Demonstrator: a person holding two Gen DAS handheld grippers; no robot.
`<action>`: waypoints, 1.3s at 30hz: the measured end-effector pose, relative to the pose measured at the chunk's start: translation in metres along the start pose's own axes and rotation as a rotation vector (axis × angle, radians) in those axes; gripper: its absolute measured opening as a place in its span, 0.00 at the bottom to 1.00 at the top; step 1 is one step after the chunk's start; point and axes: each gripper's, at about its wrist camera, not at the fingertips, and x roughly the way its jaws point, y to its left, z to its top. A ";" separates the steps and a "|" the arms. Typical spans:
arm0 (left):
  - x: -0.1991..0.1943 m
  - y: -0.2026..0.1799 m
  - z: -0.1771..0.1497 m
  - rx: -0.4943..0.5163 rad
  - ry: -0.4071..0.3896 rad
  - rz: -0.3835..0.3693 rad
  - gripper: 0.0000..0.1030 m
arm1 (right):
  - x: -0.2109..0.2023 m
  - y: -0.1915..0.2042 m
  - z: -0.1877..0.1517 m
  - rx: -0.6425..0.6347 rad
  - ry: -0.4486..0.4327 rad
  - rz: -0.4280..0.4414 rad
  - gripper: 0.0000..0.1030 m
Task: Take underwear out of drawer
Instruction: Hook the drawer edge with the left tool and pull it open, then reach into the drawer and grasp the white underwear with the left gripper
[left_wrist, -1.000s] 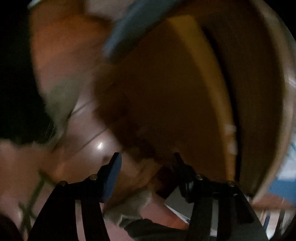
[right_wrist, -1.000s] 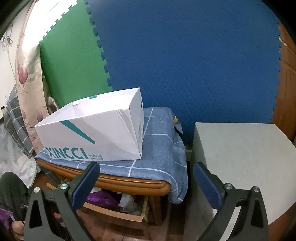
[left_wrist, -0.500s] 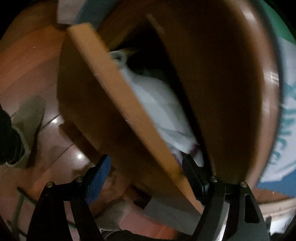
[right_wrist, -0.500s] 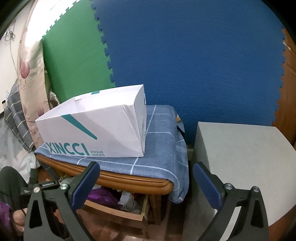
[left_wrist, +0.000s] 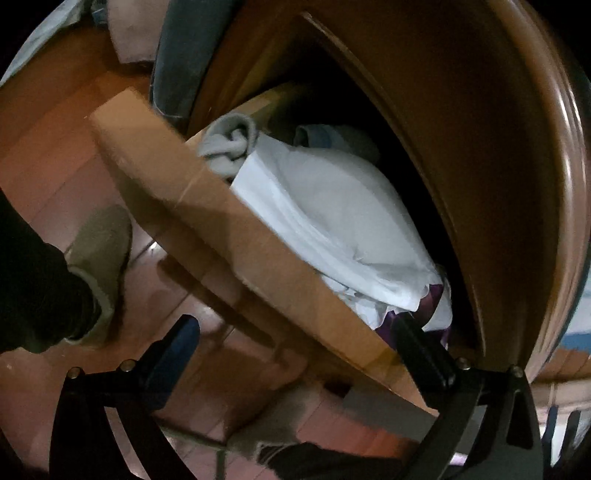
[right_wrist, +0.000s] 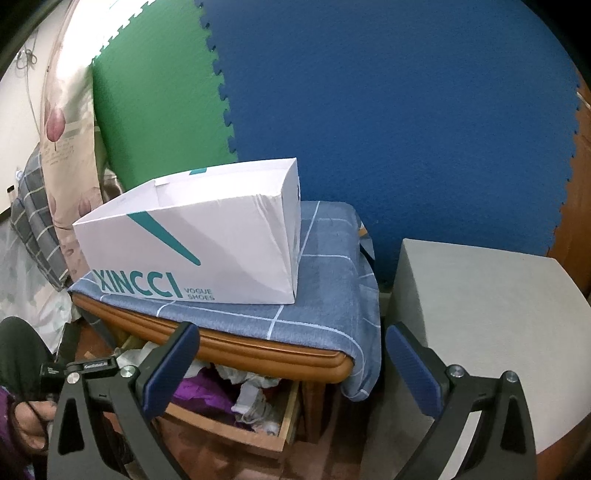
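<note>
The wooden drawer (left_wrist: 236, 236) stands pulled out under the cabinet top, and its front panel runs slantwise through the left wrist view. Inside lie a white folded cloth (left_wrist: 332, 206), a rolled grey sock (left_wrist: 229, 147) and a purple garment (left_wrist: 436, 295). I cannot tell which piece is underwear. My left gripper (left_wrist: 299, 343) straddles the drawer front, its jaws still opening wide, one finger outside and the other by the purple garment, and the pads press on nothing. My right gripper (right_wrist: 293, 369) hangs open and empty in front of the drawer (right_wrist: 229, 432), above the purple clothes (right_wrist: 203, 395).
A white shoe box (right_wrist: 195, 236) sits on a blue checked cloth (right_wrist: 325, 295) over the cabinet. A grey block (right_wrist: 480, 314) stands to the right. Blue (right_wrist: 369, 110) and green (right_wrist: 155, 103) foam mats line the wall. A person's shoe (left_wrist: 99, 251) rests on the wooden floor.
The left wrist view has swung from the blurred floor and cabinet side onto the open drawer's contents, and the left jaws have spread wider. The right gripper has barely moved.
</note>
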 end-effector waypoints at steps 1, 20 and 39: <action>-0.003 -0.001 -0.001 0.030 0.001 0.014 1.00 | 0.000 0.000 0.000 -0.001 0.002 0.000 1.00; -0.034 0.002 -0.016 0.135 0.077 0.052 1.00 | 0.002 0.007 -0.002 -0.035 0.017 0.007 1.00; -0.048 0.019 -0.040 0.205 0.182 0.146 1.00 | 0.002 0.009 -0.002 -0.037 0.024 0.014 1.00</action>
